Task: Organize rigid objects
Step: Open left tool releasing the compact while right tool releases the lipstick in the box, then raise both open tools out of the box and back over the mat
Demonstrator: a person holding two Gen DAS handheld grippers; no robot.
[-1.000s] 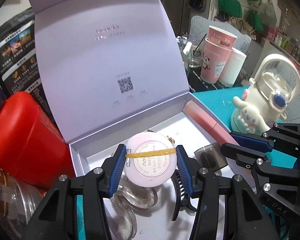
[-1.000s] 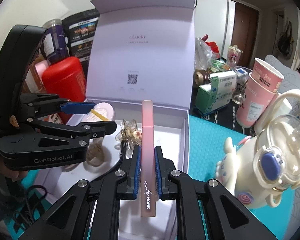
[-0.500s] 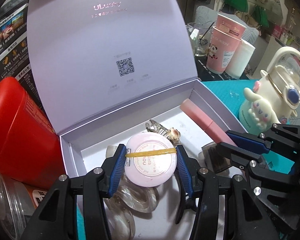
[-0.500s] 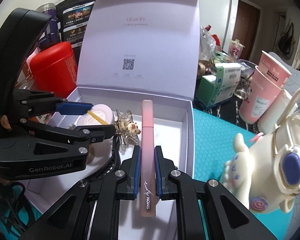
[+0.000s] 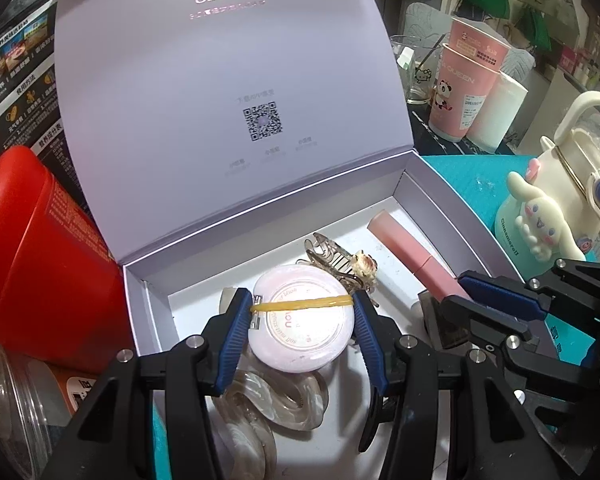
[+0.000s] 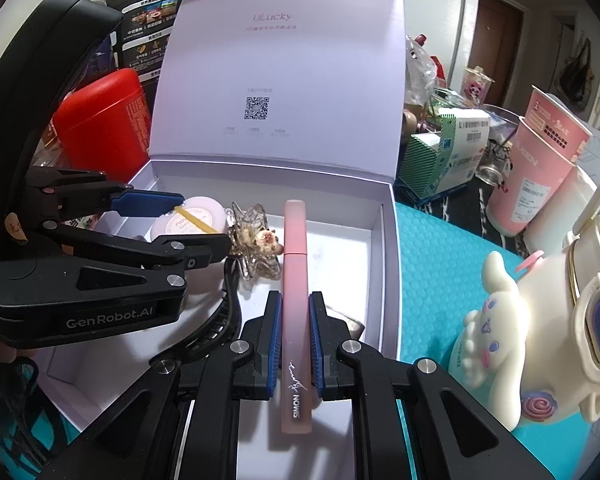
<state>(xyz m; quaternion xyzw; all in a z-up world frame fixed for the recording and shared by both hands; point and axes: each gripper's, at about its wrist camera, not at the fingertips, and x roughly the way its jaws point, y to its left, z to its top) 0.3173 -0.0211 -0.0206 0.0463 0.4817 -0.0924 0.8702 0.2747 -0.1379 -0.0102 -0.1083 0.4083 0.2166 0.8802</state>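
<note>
L gripper (image 5: 302, 322) was clamped on round pink compact (image 5: 302, 322) w/ yellow rubber band (image 5: 300, 304) across it, held over left part of open white box (image 5: 440, 200). R gripper (image 6: 295, 340) was closed on pink tube (image 6: 296, 300), lengthwise betw. blue pads, over box's right half. Clear hair clip (image 6: 256, 240) lay in box betw. compact & tube; black claw clip (image 6: 216, 328) near front. Red canister (image 5: 32, 260) stood left of box, pink cups (image 6: 536, 160) & Cinnamoroll bottle (image 6: 540, 340) to the right on teal mat (image 6: 432, 260).
</note>
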